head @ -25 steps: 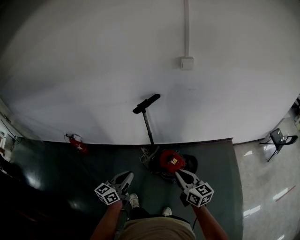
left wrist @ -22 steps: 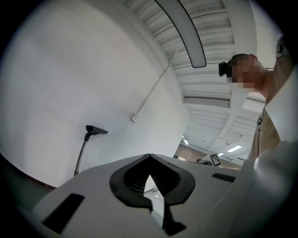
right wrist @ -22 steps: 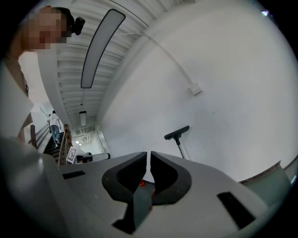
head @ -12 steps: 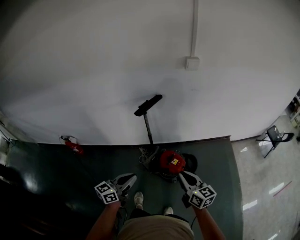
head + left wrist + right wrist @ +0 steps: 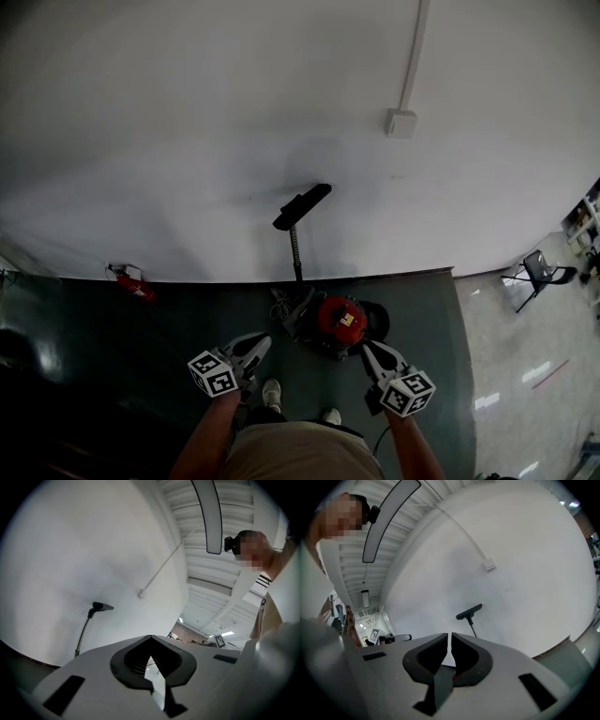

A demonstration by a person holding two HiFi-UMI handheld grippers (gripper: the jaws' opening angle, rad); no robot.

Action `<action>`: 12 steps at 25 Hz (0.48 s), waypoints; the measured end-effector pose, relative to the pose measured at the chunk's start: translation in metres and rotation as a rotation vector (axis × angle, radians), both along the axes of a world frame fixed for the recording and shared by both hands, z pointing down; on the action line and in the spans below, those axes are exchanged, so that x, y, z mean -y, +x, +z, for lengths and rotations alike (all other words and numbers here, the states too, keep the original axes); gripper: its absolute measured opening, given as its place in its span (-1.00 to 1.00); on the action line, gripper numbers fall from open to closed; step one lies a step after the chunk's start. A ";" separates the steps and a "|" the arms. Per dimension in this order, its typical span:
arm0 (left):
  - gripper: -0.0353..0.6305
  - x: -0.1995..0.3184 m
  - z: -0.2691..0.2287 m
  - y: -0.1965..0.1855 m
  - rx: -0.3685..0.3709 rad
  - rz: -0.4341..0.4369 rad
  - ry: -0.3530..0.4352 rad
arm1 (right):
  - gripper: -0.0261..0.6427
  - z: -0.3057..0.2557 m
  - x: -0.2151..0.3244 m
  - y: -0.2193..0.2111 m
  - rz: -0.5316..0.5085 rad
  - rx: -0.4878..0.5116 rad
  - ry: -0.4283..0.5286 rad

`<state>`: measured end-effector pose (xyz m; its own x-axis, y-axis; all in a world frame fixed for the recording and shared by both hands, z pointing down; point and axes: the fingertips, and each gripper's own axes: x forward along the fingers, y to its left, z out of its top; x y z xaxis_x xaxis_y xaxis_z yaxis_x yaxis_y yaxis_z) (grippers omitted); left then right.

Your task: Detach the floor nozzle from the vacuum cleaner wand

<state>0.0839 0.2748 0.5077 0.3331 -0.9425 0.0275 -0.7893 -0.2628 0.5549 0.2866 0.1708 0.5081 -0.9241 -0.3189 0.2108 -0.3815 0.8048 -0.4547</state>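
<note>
**Both grippers clenched and empty; nozzle sits on the wand at the wall**

Your left gripper [image 5: 262, 341] has its jaws pressed together with nothing between them. Your right gripper [image 5: 367, 346] is the same: jaws together, empty. Both sit low in the head view, in front of your body, pointing toward the wall and well apart from the wand.

The floor nozzle [image 5: 302, 206] is black and tilted, and it's seated on the upper end of the wand [image 5: 296, 255]. The wand stands upright against the white wall [image 5: 187, 141]. Its lower end meets the red vacuum body [image 5: 339, 321] on the dark green floor [image 5: 187, 319]. The vacuum body lies just beyond your right gripper's tips.

In the left gripper view the nozzle [image 5: 102, 606] is up and left of the jaws. In the right gripper view it [image 5: 469, 611] is just above and right of the jaw tips.

Also in frame:
- fire extinguisher [image 5: 131, 284] at the wall base, left
- wall box [image 5: 400, 123] above the nozzle, to the right
- folding chair [image 5: 536, 272] far right
</note>
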 end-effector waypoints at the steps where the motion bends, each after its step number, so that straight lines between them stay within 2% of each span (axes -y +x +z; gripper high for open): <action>1: -0.88 0.000 0.001 -0.008 0.015 0.000 -0.001 | -0.88 0.000 0.000 -0.007 0.006 -0.002 0.002; 6: -0.88 0.000 0.003 -0.066 0.067 -0.028 0.017 | -0.88 -0.003 0.002 -0.052 0.042 0.000 0.009; 12: -0.87 -0.001 -0.006 -0.150 0.066 -0.080 0.052 | -0.88 -0.012 0.006 -0.113 0.086 0.013 0.023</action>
<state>-0.0659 0.2757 0.5013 0.2562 -0.9666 -0.0028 -0.8432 -0.2250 0.4882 0.1736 0.1644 0.4959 -0.8955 -0.4019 0.1910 -0.4441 0.7795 -0.4418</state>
